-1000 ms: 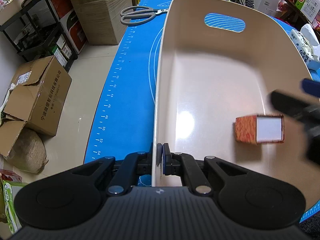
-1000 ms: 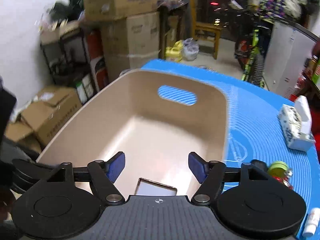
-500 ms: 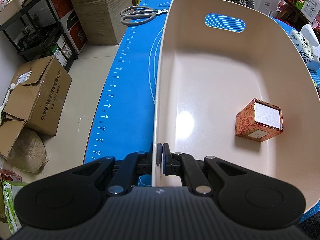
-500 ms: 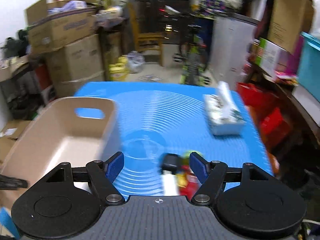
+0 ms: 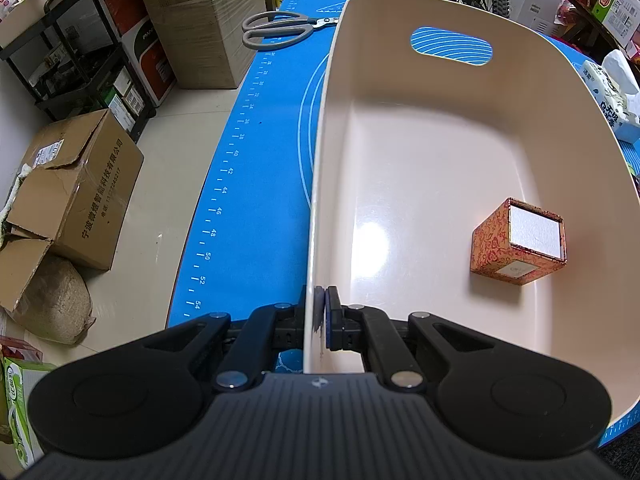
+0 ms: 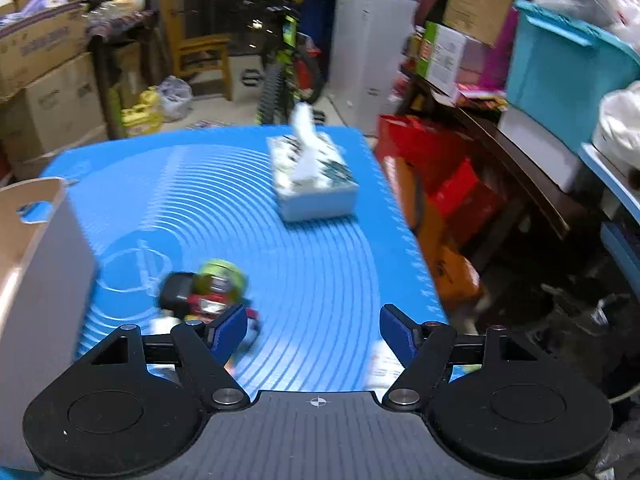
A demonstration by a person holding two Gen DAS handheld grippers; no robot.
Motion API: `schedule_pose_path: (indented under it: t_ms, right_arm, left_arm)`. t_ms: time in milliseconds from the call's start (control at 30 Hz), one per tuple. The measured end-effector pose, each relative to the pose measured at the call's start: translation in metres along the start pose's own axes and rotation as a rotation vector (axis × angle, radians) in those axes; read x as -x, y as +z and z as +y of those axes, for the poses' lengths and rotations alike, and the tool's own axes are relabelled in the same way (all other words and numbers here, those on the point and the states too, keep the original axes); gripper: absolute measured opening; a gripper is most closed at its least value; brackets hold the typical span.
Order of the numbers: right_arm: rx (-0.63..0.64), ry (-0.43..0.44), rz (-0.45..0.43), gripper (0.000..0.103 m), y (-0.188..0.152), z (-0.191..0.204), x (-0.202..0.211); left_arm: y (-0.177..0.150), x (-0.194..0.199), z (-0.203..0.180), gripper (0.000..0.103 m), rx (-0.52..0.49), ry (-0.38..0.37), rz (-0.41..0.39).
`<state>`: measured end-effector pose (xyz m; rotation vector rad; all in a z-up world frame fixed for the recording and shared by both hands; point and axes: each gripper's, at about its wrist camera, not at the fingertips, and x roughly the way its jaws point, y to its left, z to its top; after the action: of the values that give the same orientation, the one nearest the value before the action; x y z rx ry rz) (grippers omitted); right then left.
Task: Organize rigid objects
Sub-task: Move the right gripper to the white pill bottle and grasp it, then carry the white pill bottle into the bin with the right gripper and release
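Observation:
My left gripper is shut on the near left rim of a cream plastic basket on the blue mat. A small orange patterned box lies inside the basket at the right. My right gripper is open and empty above the blue mat, to the right of the basket. Just left of its left finger sits a blurred cluster of small objects: green, black and red items. A white item lies near the right finger.
Grey scissors lie on the mat beyond the basket's far left. A tissue box stands at the mat's far right, also in the left wrist view. Cardboard boxes, shelves and a bicycle surround the table.
My right gripper left the basket after releasing the orange box, swung right, and now hovers over the mat near the small objects. The left gripper has not moved.

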<state>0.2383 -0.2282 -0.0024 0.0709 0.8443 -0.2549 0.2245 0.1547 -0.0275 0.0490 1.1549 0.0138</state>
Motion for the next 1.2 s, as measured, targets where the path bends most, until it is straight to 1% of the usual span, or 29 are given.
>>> schedule_pose_path:
  t_ms: [300,433,533,600,667,700,733,767,833,867,1000,1067,1200]
  right_arm:
    - [-0.119,-0.074,0.121,0.078,-0.025,-0.037,-0.048]
    - [-0.122,-0.105,0.149,0.078,-0.031,-0.042,-0.061]
    - [-0.126,-0.11,0.168,0.077,-0.033,-0.046,-0.07]
    - [-0.125,-0.106,0.177,0.075,-0.035,-0.046,-0.073]
    - [-0.118,-0.101,0.184,0.067,-0.035,-0.045,-0.074]
    - [-0.112,-0.1,0.185,0.064,-0.035,-0.043,-0.074]
    - [-0.106,-0.097,0.187,0.059,-0.036,-0.042,-0.074]
    - [-0.097,-0.094,0.191,0.05,-0.036,-0.04,-0.075]
    - [-0.074,-0.101,0.192,0.048,-0.036,-0.036,-0.074]
    - [-0.065,-0.102,0.191,0.043,-0.036,-0.034,-0.074]
    - [-0.055,-0.12,0.184,0.044,-0.035,-0.03,-0.07]
    - [-0.053,-0.135,0.158,0.044,-0.032,-0.027,-0.064]
    - [-0.073,-0.117,0.091,0.044,-0.023,-0.017,-0.043]
  left_arm:
    - [0.0,-0.001,0.001,0.007,-0.002,0.001,0.001]
    - [0.0,-0.001,0.0,0.007,-0.001,0.002,0.001]
    - [0.0,-0.001,0.0,0.007,-0.001,0.002,0.001]
    - [0.0,-0.001,0.0,0.007,-0.002,0.002,0.001]
    - [0.0,-0.001,0.0,0.007,-0.002,0.002,0.001]
    - [0.0,-0.001,0.0,0.007,-0.002,0.003,0.001]
    - [0.0,-0.001,0.0,0.007,-0.002,0.002,0.001]
    - [0.0,-0.001,0.0,0.007,-0.001,0.002,0.001]
    - [0.0,-0.001,0.0,0.007,-0.002,0.002,0.001]
    - [0.0,-0.001,0.0,0.007,-0.002,0.002,0.001]
    - [0.0,-0.001,0.0,0.007,-0.001,0.003,0.0]
    - [0.0,-0.001,0.0,0.007,-0.002,0.002,0.0]
    - [0.001,-0.001,-0.001,0.007,-0.002,0.002,0.002]
